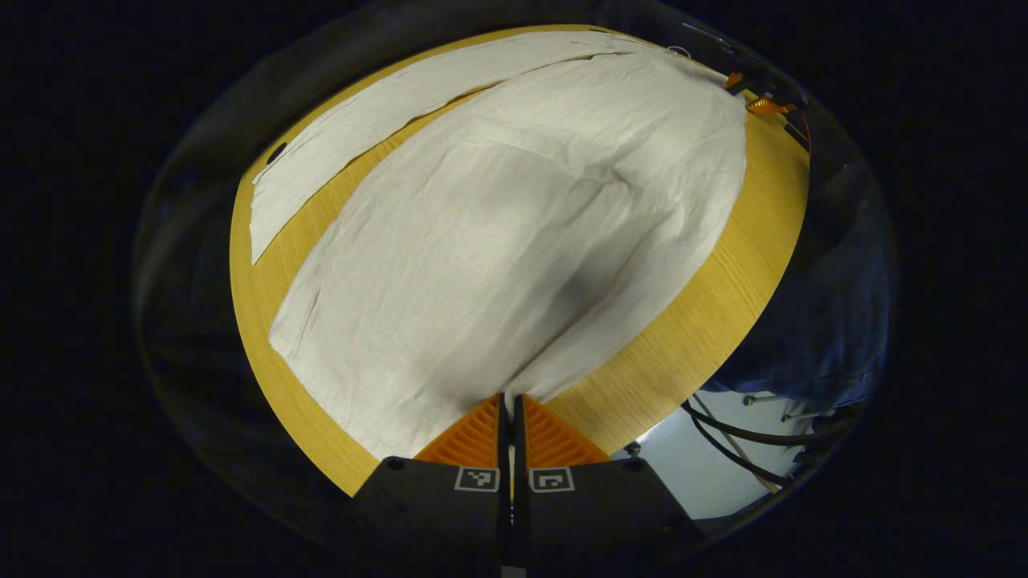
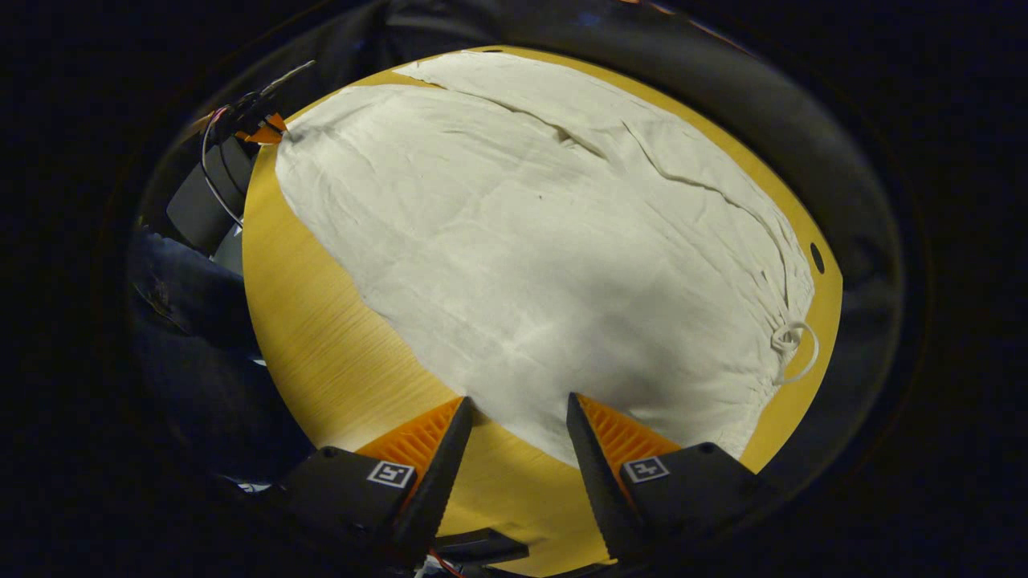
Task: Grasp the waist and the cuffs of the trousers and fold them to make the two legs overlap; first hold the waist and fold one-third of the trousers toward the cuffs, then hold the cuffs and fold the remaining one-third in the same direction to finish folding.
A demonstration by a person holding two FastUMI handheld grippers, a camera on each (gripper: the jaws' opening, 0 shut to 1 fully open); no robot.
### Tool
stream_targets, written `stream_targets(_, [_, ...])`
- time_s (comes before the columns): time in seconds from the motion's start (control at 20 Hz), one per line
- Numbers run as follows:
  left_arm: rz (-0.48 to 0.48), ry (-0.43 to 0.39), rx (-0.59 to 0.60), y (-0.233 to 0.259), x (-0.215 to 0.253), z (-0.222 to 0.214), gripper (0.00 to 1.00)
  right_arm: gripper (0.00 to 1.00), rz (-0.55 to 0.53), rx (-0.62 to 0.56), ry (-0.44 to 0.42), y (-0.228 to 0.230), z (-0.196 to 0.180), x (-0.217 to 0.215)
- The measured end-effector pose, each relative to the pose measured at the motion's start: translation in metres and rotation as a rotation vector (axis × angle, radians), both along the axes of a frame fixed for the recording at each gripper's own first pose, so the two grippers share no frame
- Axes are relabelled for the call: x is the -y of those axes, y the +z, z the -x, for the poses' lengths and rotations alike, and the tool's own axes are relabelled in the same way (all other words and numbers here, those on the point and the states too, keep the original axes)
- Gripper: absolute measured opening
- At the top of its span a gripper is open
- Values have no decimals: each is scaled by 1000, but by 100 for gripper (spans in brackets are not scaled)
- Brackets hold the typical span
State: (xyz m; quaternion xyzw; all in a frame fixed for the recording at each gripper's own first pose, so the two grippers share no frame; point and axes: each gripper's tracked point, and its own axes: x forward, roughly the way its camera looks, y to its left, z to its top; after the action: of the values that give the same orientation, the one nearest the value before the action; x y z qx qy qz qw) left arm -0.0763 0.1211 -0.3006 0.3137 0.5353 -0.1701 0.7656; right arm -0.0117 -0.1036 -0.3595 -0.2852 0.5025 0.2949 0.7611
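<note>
Cream trousers (image 1: pixel 514 241) lie lengthwise on table (image 1: pixel 691 337), legs pointing away.

Left gripper view: low at the table's (image 1: pixel 707 321) near edge, facing along the trousers (image 1: pixel 498 241). Right gripper view: low, opposite end, facing back. Both share trousers and tabletop.

Round wooden table (image 1: pixel 707 321), yellow-tan grain, bare rim showing from 3 to 9 o'clock in left gripper view. Small dark hole in top near edge at 10 o'clock. White trousers (image 1: pixel 514 233) lie flat on table, covering most of surface; second leg runs toward 11 o'clock. In right gripper view, drawstring loop (image 2: pixel 791 349) rests at 4 o'clock beside table edge.
</note>
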Motion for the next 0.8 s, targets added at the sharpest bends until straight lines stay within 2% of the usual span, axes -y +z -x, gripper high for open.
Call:
stream_targets(0.05, [5,-3,4,0,0,0,0,75,3,-2,-16,2,-2,1])
stream_targets(0.15, [18,-3,13,0,1,-1,0,54,17,-5,-42,1,-4,2])
stream_targets(0.2, [27,-4,17,0,0,-1,0,57,22,-4,-47,1,-4,2])
stream_targets(0.35, [51,-3,21,-1,1,1,0,16,50,36,-37,1,-4,4])
stream_targets(0.4, [58,-3,21,0,1,2,0,14,54,43,-35,3,-4,3])
stream_targets(0.45, [66,-5,22,-1,1,1,0,7,61,40,-49,0,-3,3])
stream_targets(0.5, [72,-8,23,0,1,0,0,9,65,43,-68,0,-3,4])
stream_targets(0.55, [77,-11,23,0,1,0,0,5,72,49,-81,1,-3,4])
stream_targets(0.8, [83,-44,51,1,1,-4,0,2,116,149,-160,4,-5,5])
